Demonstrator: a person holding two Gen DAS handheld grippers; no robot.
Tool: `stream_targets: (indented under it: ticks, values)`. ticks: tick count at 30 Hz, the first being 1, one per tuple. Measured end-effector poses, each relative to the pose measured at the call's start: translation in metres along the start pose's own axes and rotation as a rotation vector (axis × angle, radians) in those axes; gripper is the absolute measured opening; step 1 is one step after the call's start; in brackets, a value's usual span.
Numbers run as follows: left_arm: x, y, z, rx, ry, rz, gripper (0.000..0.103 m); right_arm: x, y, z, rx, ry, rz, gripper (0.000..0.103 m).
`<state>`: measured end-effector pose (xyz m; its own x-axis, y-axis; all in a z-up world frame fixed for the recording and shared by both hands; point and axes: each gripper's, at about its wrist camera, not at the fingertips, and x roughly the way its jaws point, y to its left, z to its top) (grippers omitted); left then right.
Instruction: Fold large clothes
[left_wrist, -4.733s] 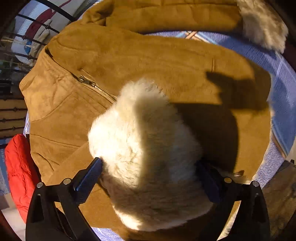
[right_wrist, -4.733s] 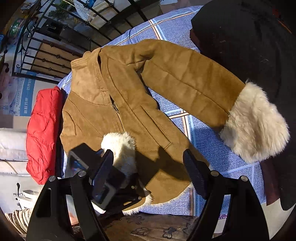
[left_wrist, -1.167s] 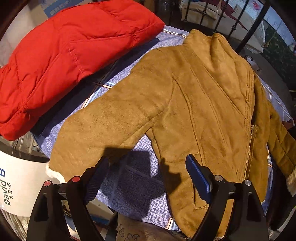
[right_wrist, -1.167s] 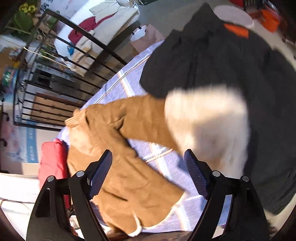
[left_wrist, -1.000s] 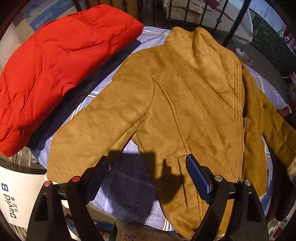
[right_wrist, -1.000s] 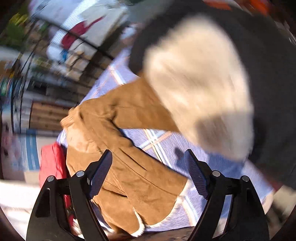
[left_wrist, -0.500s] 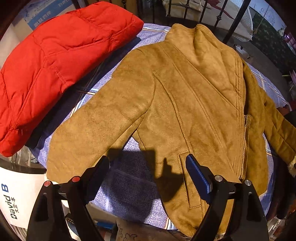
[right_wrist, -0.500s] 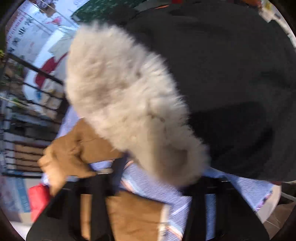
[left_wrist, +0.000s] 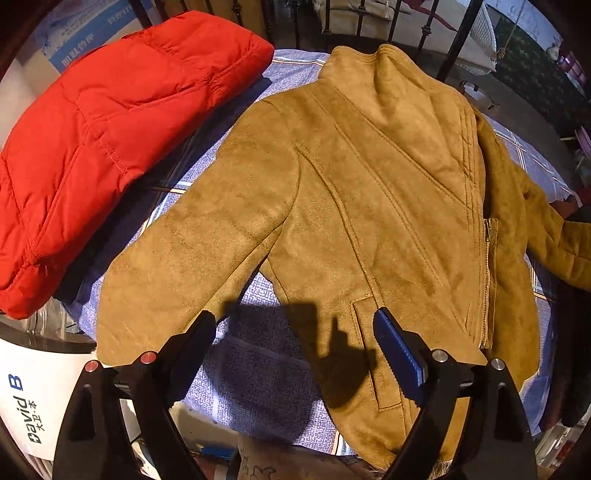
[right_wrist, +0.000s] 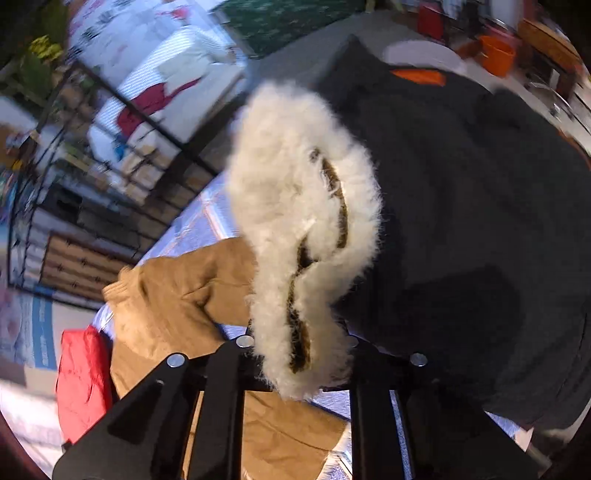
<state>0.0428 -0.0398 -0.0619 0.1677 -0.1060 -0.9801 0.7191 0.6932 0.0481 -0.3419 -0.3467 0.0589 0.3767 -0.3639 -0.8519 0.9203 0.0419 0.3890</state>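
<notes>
The right gripper is clamped on the white fur cuff of the tan suede jacket, the fleece bunched between its arms so thickly that the fingertips themselves are buried, and the cuff stands up in front of the lens with the brown sleeve opening showing as a dark slit. Behind it lies a black garment with an orange patch near its collar, though the view is smeared and I can't make out much more of it. Over to the left gripper: its jaws are spread wide with nothing between them, hovering above the jacket's lower edge, its shadow falling on the blue patterned cloth and the pocket area. The jacket lies flat and front-up on that cloth, collar pointing away, zip running down its right side in this view, one sleeve stretched out toward the near left corner. Just beside it, touching the cloth's far left edge, sits a folded red puffer jacket. A black metal railing stands beyond the collar.
</notes>
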Motion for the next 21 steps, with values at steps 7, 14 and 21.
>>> stream_targets:
  ticks: [7,14,21]
  values:
    - [-0.002,0.005,-0.002,-0.029,0.0,0.002,0.085,-0.08,0.07,0.067,-0.248,-0.21,0.126,0.01]
    - [0.0,0.023,-0.012,-0.092,0.011,0.01,0.085,-0.057,0.04,0.126,-0.187,-0.208,-0.031,0.009]
    - [0.001,0.043,-0.021,-0.165,0.028,0.024,0.085,-0.018,0.042,0.119,-0.156,-0.14,-0.067,0.009]
